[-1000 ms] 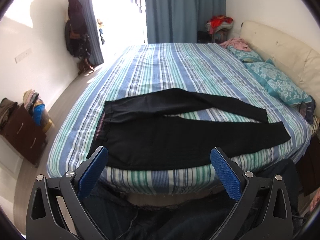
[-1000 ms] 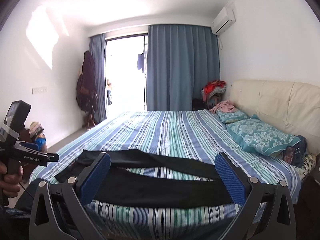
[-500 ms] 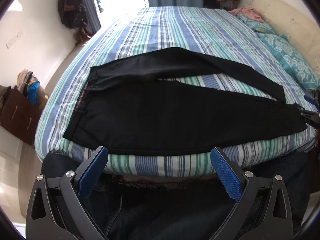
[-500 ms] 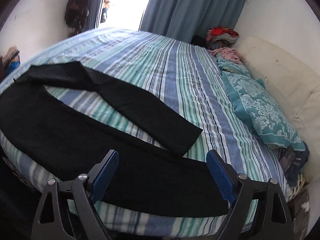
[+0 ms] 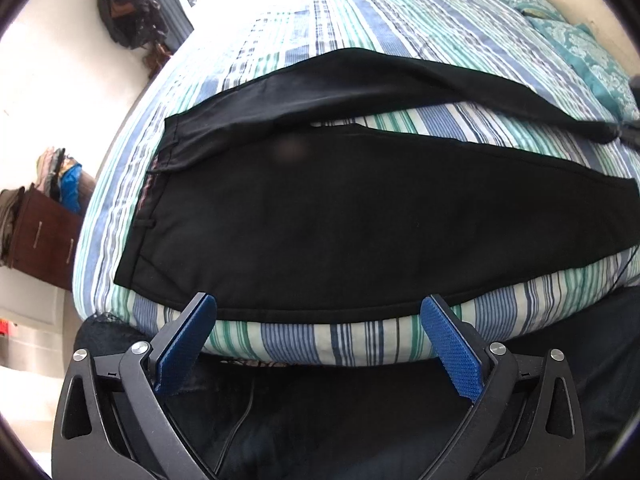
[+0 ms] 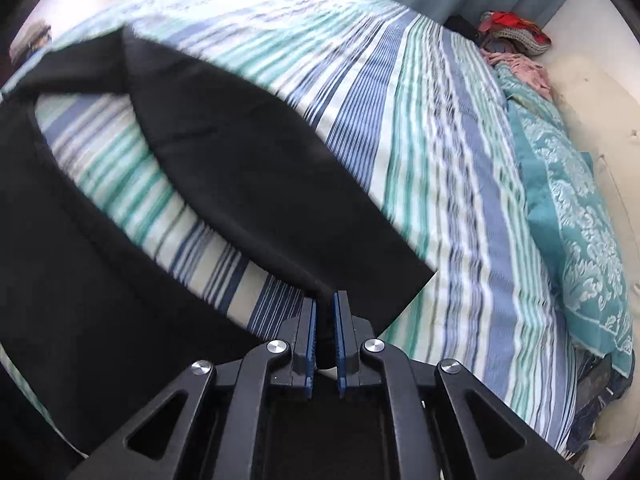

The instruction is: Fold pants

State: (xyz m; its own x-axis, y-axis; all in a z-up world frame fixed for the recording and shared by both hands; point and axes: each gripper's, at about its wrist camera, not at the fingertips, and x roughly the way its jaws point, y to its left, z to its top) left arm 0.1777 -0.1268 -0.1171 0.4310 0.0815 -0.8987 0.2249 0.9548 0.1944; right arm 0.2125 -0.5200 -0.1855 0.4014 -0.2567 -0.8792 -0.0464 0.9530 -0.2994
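Black pants (image 5: pixel 320 220) lie spread on the striped bed (image 5: pixel 400 20), waistband to the left and the two legs splayed apart to the right. My left gripper (image 5: pixel 318 312) hovers open over the near hem edge of the seat, by the mattress edge, with nothing between its blue pads. In the right wrist view my right gripper (image 6: pixel 325 300) is shut on the cuff end of the far pant leg (image 6: pixel 260 184), with black cloth pinched between the pads. The near leg (image 6: pixel 80 280) lies to its left.
A teal patterned pillow (image 6: pixel 580 220) and a cream headboard (image 6: pixel 592 92) lie to the right. Piled clothes (image 6: pixel 516 32) sit at the far corner. A brown dresser (image 5: pixel 36 236) stands left of the bed. A person's dark-clad legs (image 5: pixel 320 420) are below the left gripper.
Both grippers came down toward the bed. The right one swung to the far leg's cuff and went from wide open to shut on it. The left stayed open.
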